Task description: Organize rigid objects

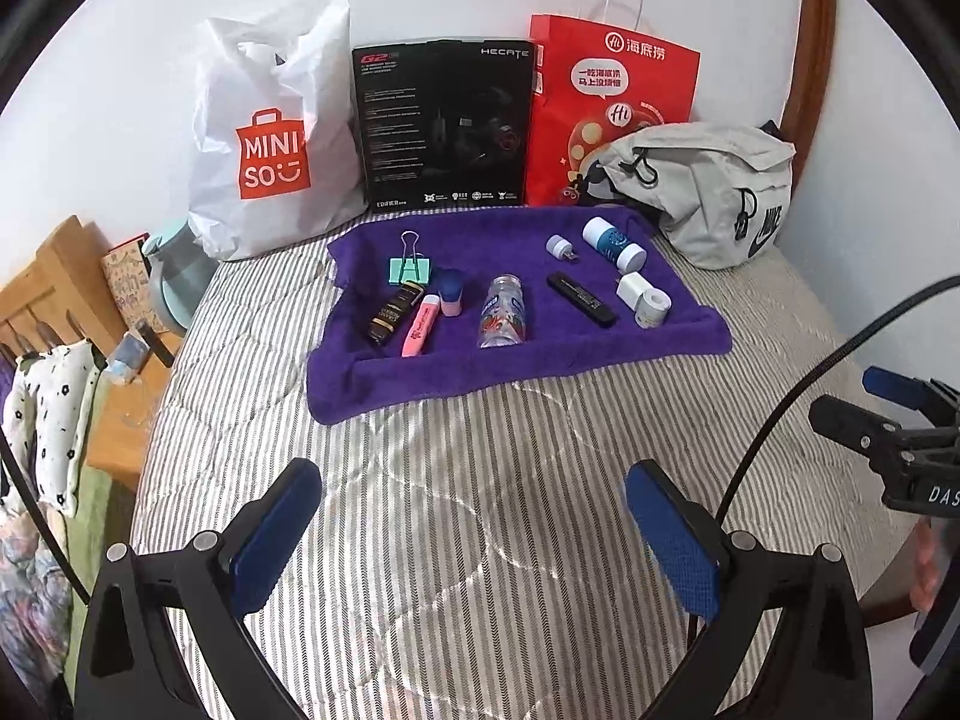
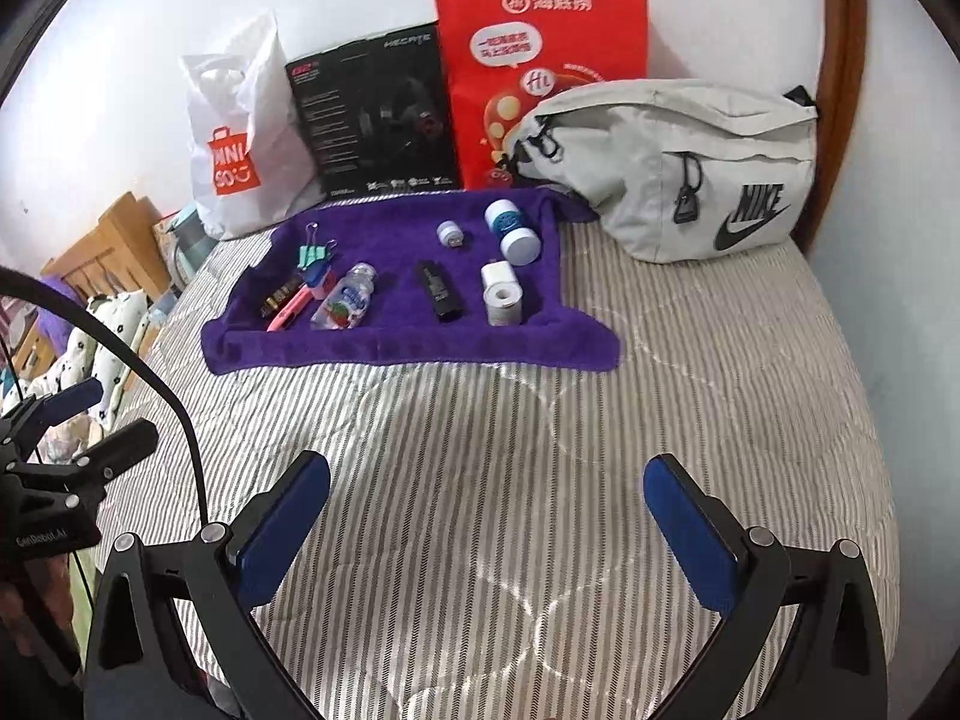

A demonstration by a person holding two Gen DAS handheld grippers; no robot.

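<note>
Nearest us, our left gripper (image 1: 474,531) and right gripper (image 2: 489,531) hover spread apart and empty above the striped quilted bed (image 2: 720,390). Farther off, the small rigid objects lie on the purple towel (image 1: 678,324), gathered for sorting, we judge.

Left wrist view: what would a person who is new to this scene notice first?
First the purple towel in the middle of the striped bed, with small objects spread on it, such as a clear bottle and a pink highlighter. Behind it, against the wall, stands the bright red paper bag beside a black box. Both grippers are open and empty.
</note>
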